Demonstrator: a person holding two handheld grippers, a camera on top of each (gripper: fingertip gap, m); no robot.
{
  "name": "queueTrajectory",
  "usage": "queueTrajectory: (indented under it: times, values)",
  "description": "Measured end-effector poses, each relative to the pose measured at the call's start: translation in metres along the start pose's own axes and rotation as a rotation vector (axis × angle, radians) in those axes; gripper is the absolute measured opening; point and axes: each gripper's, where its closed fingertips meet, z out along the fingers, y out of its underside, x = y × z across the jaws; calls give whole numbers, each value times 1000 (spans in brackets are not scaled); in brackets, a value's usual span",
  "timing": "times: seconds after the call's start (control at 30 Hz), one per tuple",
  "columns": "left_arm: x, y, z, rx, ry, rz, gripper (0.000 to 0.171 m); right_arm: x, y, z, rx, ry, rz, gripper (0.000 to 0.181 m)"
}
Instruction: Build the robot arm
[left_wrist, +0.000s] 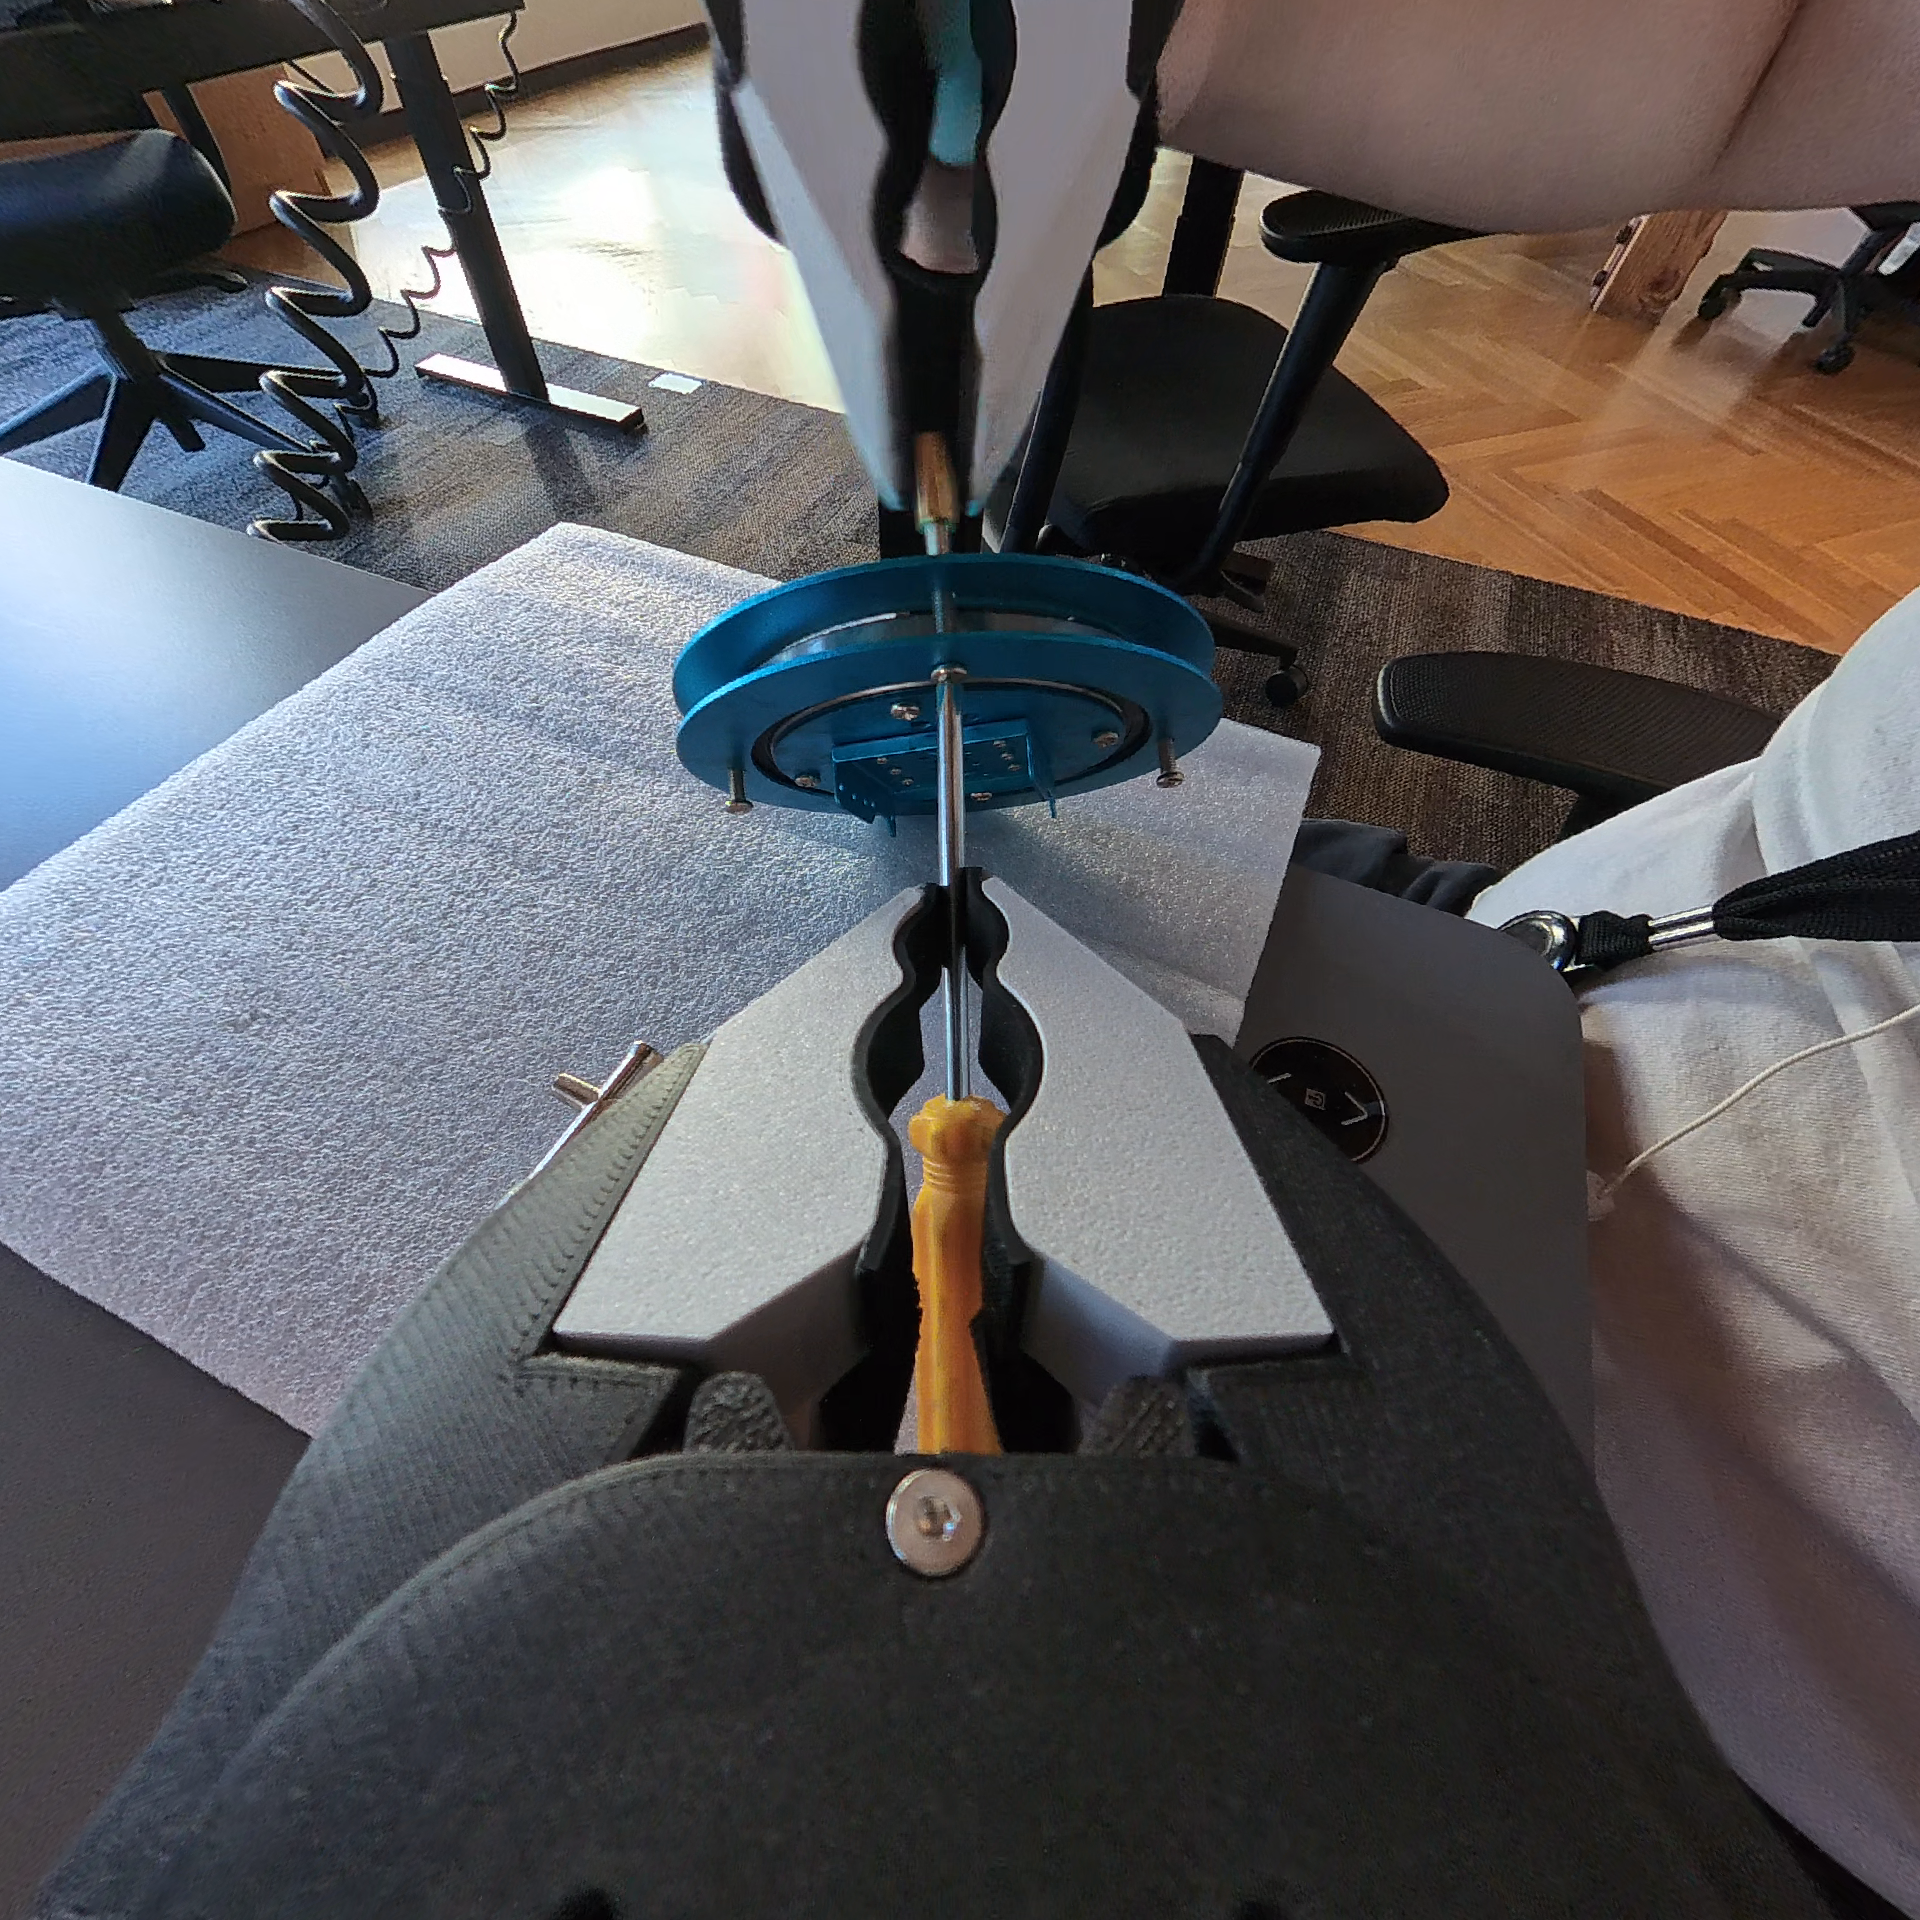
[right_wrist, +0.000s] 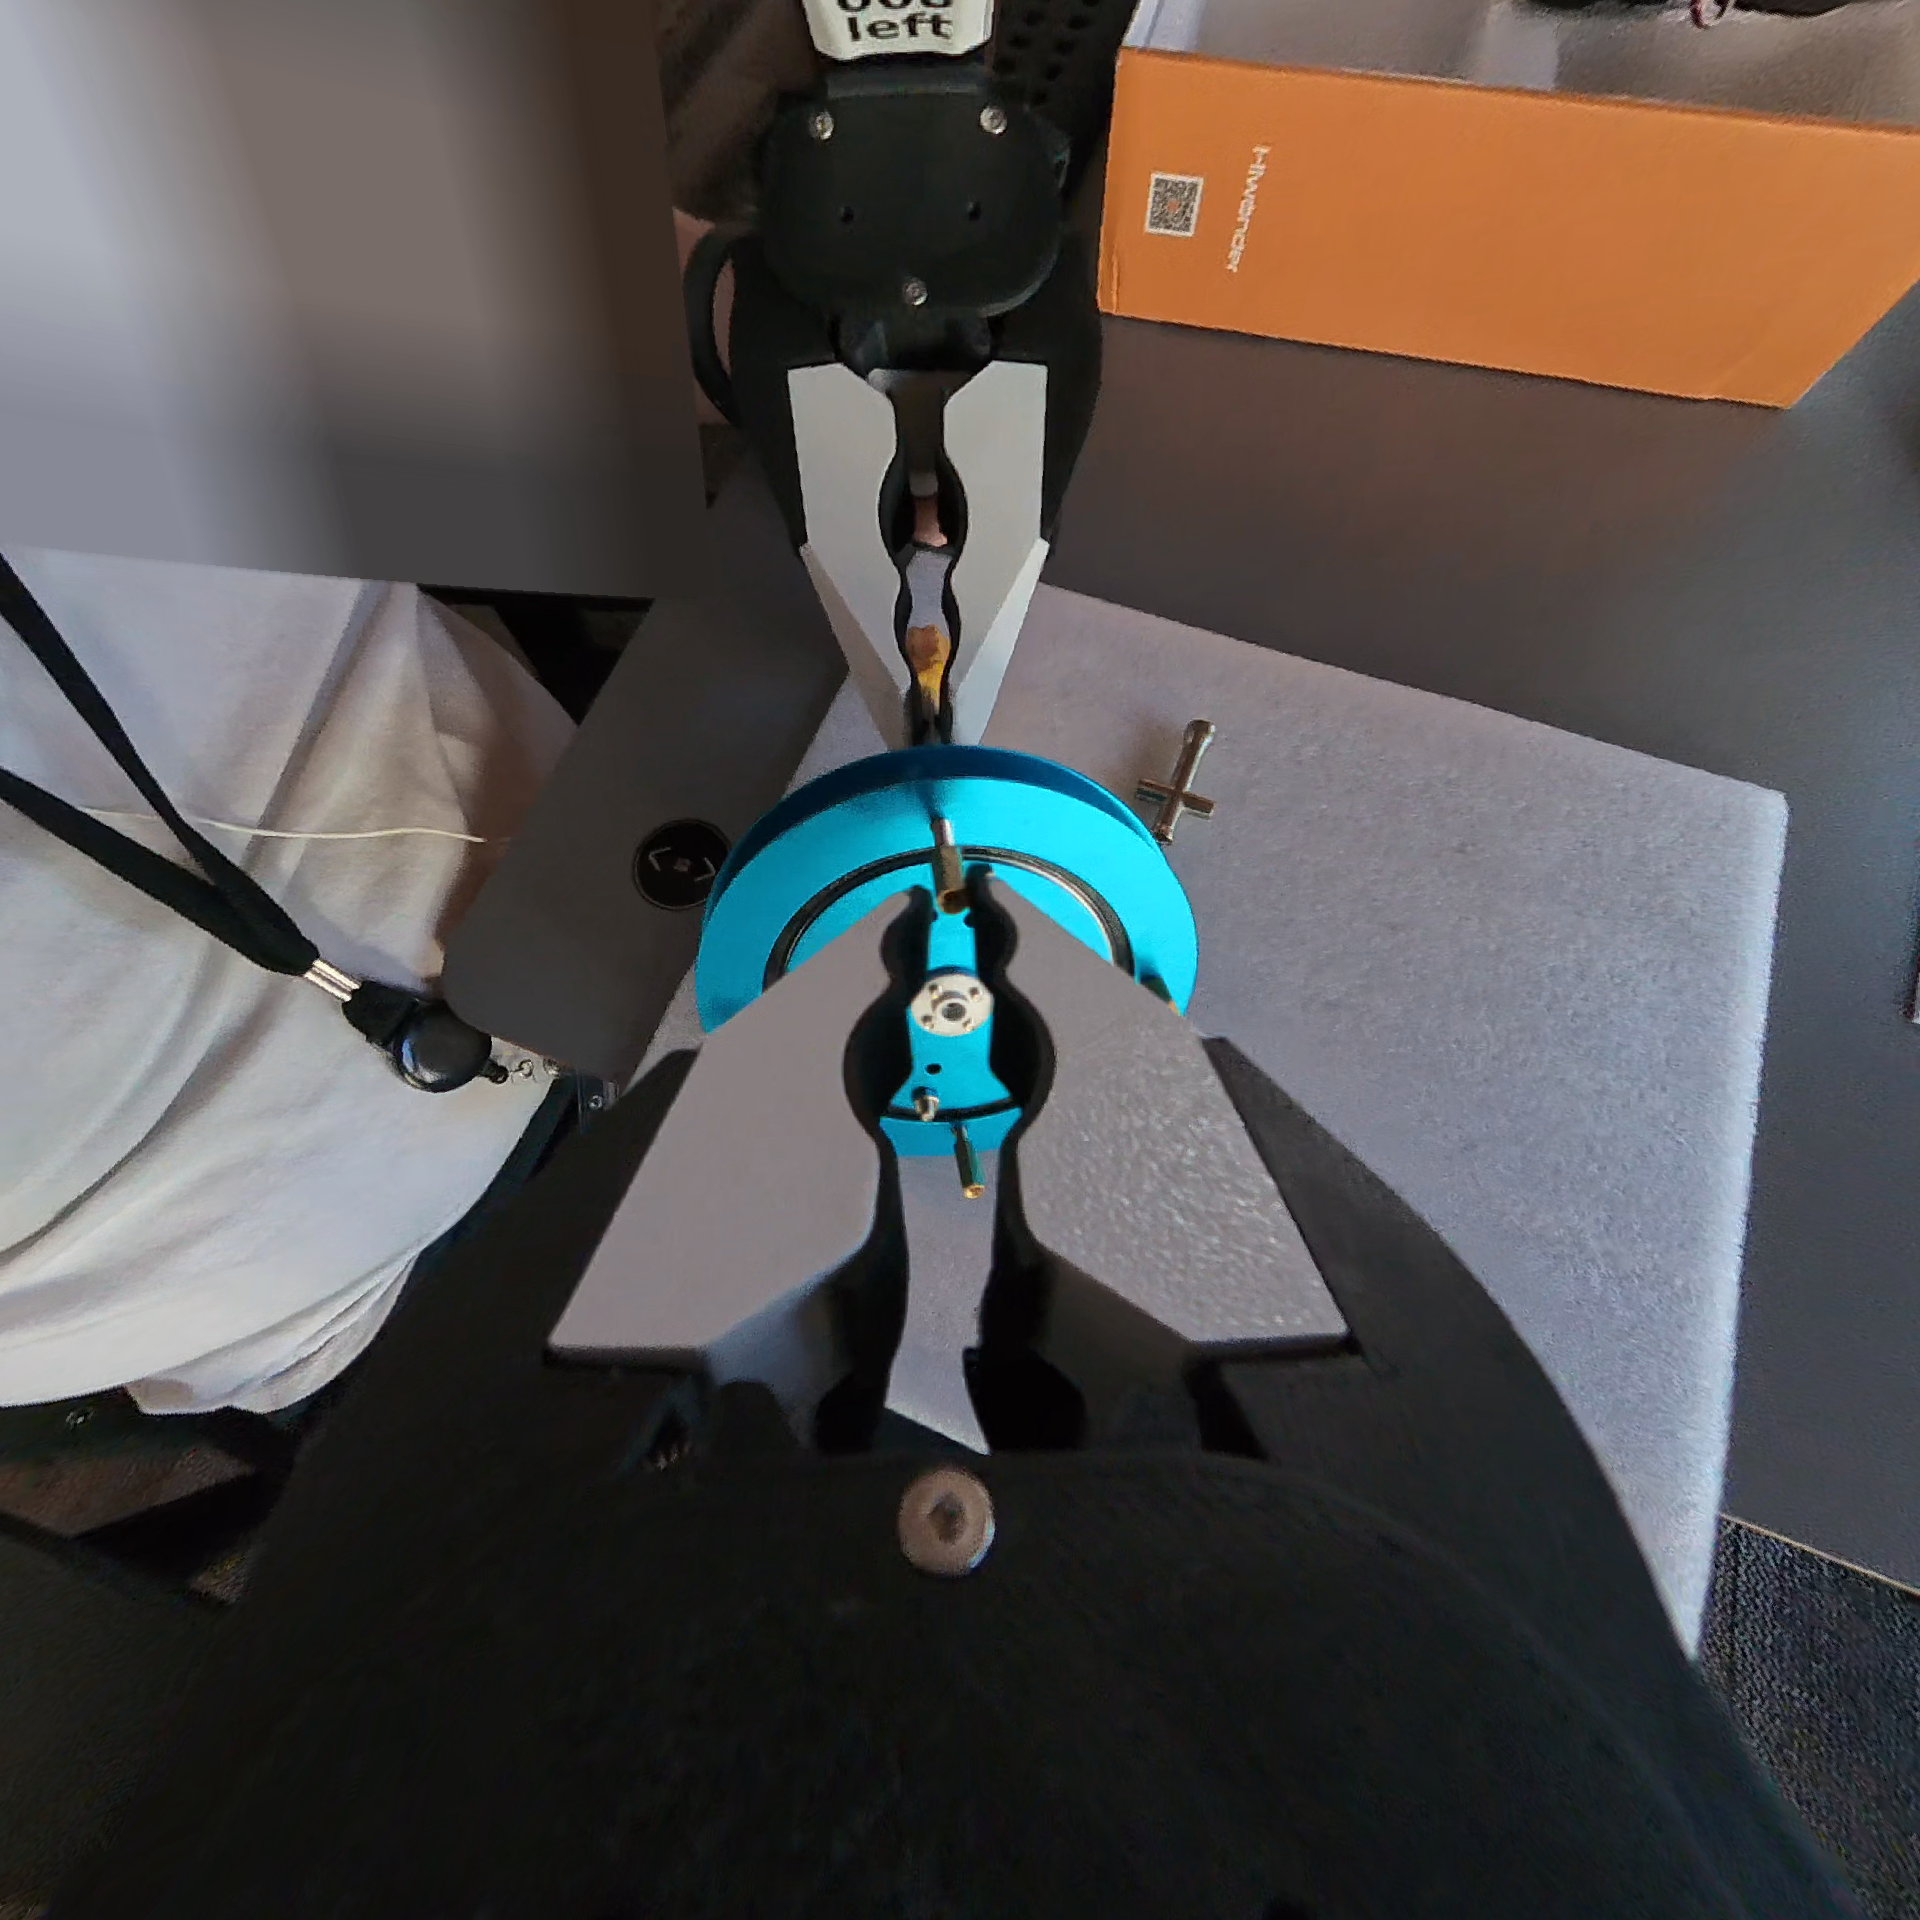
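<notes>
My left gripper (left_wrist: 954, 883) is shut on an orange-handled screwdriver (left_wrist: 951, 1247). Its steel shaft reaches forward to a screw head on a blue two-disc metal assembly (left_wrist: 1174, 686) over the foam mat. My right gripper (right_wrist: 951, 899) is shut on a brass standoff (right_wrist: 945, 862) that sticks out of the far face of the blue assembly (right_wrist: 748, 935). The two grippers face each other with the assembly between them. The right gripper (left_wrist: 930, 499) shows at the top of the left wrist view. The left gripper (right_wrist: 933, 727) shows beyond the discs in the right wrist view.
A grey foam mat (left_wrist: 416, 831) covers the dark table. A metal cross wrench (right_wrist: 1179, 795) lies on the mat. A grey flat device (right_wrist: 582, 831) lies at the mat's edge beside a person in a white shirt (right_wrist: 208, 935). An orange box (right_wrist: 1507, 218) stands behind. An office chair (left_wrist: 1247, 416) stands past the table. Across from one pair of fingers to the other is roughly 7 centimetres.
</notes>
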Motion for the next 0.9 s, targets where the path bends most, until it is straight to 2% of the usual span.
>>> queueTrajectory:
  times: [0.13,0.27,0.43,0.5,0.6,0.7,0.77,0.83,0.9]
  values:
    - [0,0,0,0,-4,2,2,1,-2,0,12,-16,92,5]
    - [-1,1,0,-2,-11,8,2,1,1,1,-1,-87,375,5]
    - [-2,1,0,-5,-14,10,2,2,1,1,10,-201,843,4]
    - [-2,1,-1,-4,-17,9,2,3,1,1,27,-210,877,4]
    - [-1,1,0,-2,-8,6,2,-1,-2,1,21,-215,707,6]
    - [-1,1,0,-2,-9,8,2,0,-2,-2,29,-107,312,26]
    - [-1,1,0,-1,-6,5,1,3,-3,-5,44,-12,90,25]
    - [0,1,0,-1,-4,7,2,5,-4,-6,51,40,-28,19]
    - [0,1,0,0,-4,5,2,5,-3,-5,48,44,-59,17]
